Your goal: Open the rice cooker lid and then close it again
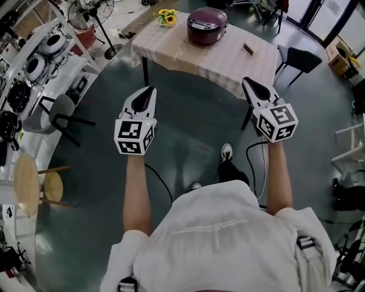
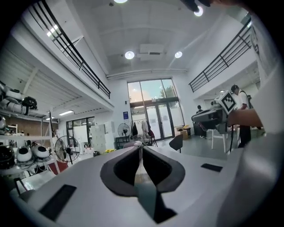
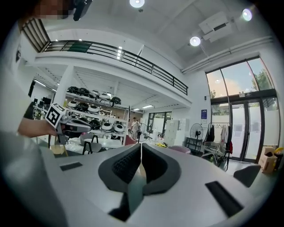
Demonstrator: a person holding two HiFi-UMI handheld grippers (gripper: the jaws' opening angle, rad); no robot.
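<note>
A rectangular table draped in pale checked cloth [image 1: 171, 48] is seen well ahead of both jaw pairs. On it a round dark-purple rice cooker [image 1: 207, 25] is set, lid down, contents hidden. The left gripper [image 1: 150, 90] and right gripper [image 1: 246, 83] are held with jaws together, empty.

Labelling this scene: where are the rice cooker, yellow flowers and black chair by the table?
rice cooker [image 1: 207, 24]: head view, on its lid.
yellow flowers [image 1: 167, 17]: head view, on the blooms.
black chair [image 1: 300, 58]: head view, on its seat.
</note>
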